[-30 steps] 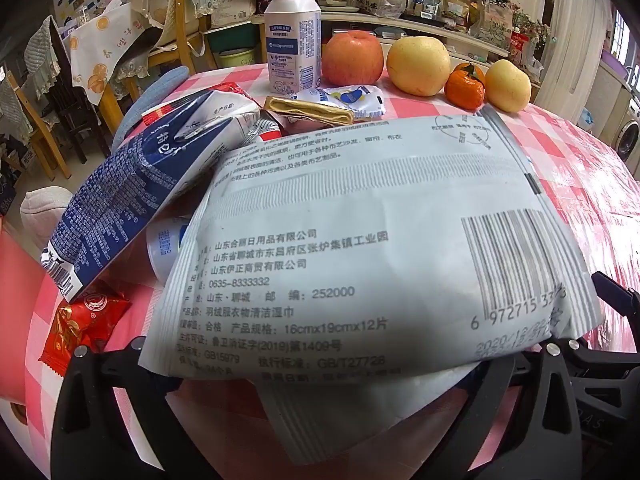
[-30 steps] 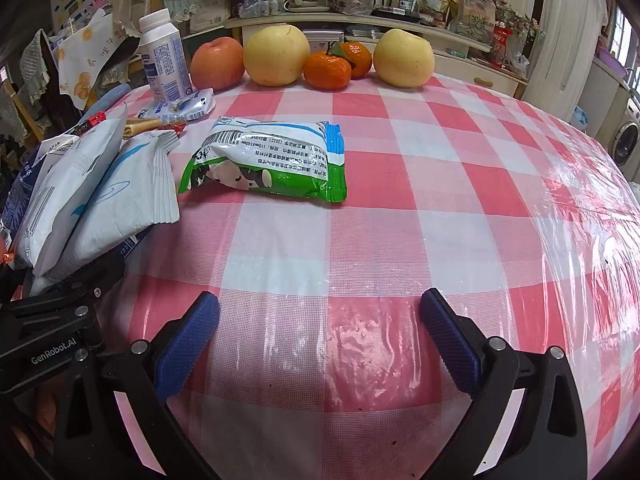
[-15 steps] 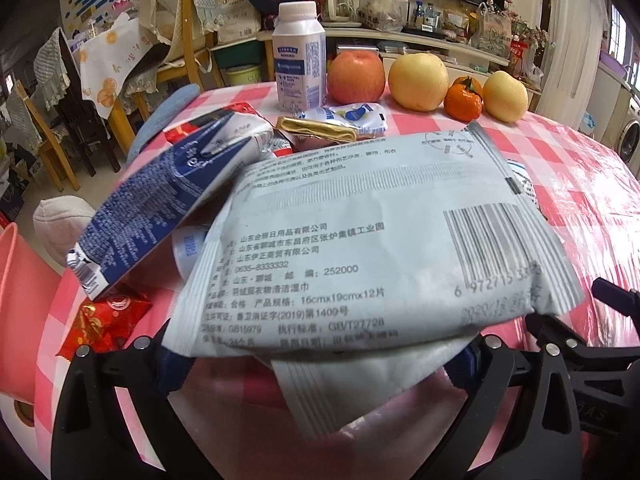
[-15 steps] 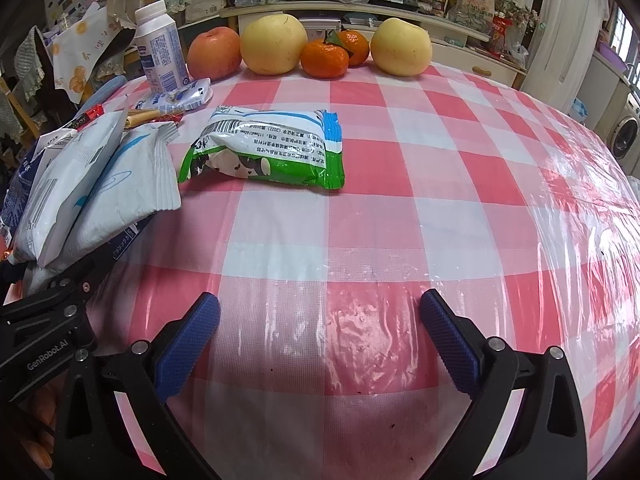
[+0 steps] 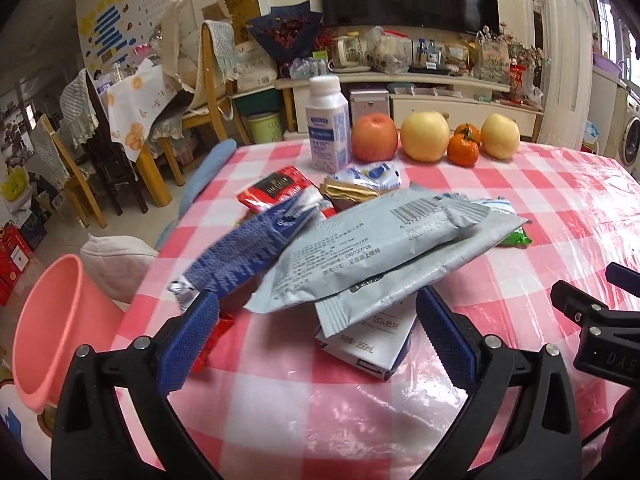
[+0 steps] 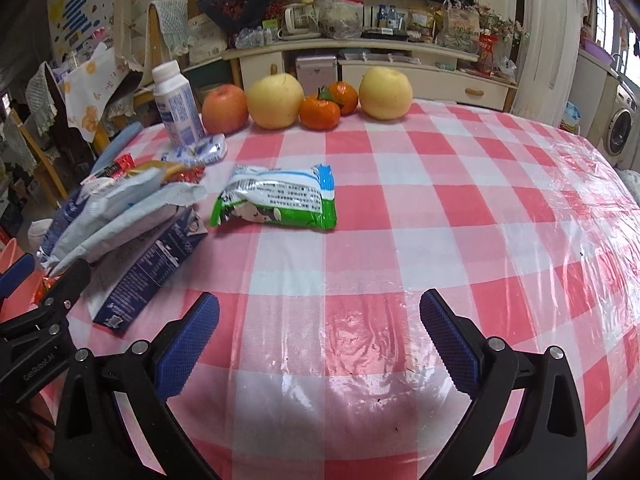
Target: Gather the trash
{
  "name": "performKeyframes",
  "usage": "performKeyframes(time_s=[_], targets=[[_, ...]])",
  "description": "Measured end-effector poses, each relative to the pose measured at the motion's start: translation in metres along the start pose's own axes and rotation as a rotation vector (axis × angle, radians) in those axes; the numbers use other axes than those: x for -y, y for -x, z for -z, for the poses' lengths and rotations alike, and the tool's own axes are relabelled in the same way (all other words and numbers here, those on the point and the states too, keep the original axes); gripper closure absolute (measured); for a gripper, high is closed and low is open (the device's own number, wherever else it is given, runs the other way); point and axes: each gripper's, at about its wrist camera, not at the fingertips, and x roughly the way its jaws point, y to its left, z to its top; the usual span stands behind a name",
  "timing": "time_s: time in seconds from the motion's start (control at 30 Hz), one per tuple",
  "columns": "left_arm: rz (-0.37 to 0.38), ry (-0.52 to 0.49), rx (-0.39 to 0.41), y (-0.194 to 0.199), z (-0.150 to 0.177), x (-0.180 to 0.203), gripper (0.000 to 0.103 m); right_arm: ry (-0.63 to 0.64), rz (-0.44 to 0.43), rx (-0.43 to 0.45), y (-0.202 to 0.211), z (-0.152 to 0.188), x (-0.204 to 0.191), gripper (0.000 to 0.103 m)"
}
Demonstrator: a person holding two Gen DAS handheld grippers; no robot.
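Both grippers, left gripper (image 5: 318, 334) and right gripper (image 6: 319, 336), gape wide and empty above the checked tablecloth (image 6: 440, 208); grey wrappers (image 5: 384, 252) seemingly rest on a milk carton (image 5: 372, 344).

The left gripper (image 5: 318, 338) hangs over the pink-checked tabletop (image 5: 540, 200) with its blue-padded jaws spread wide and nothing between them. Just ahead of the fingertips lies a heap of trash: two grey foil packets (image 5: 380, 248) stacked on a white milk carton (image 5: 368, 344), with a blue wrapper (image 5: 244, 252) leaning to their left. Further ahead stand a white bottle (image 5: 328, 128), an apple (image 5: 374, 137), two pears (image 5: 425, 136) and a tangerine (image 5: 463, 150). A pink bin (image 5: 44, 320) sits off to the gripper's left, beyond the tabletop edge.
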Motion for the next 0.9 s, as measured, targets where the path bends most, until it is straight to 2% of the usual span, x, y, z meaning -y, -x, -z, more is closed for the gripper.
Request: performKeyframes(time_s=[0.13,0.4,0.9], targets=[[-0.020,0.017,0.044,0.022,0.000,-0.014,0.003,0.002,-0.025,0.054,0.020,0.002,-0.004,0.004],[-0.022,0.075,0.068,0.059,0.014,-0.045,0.003,0.018,-0.028,0.175,0.053,0.006,-0.015,0.004],[-0.049,0.111,0.120,0.116,0.036,-0.080,0.003,0.092,-0.037,0.317,0.109,0.036,-0.036,0.004]])
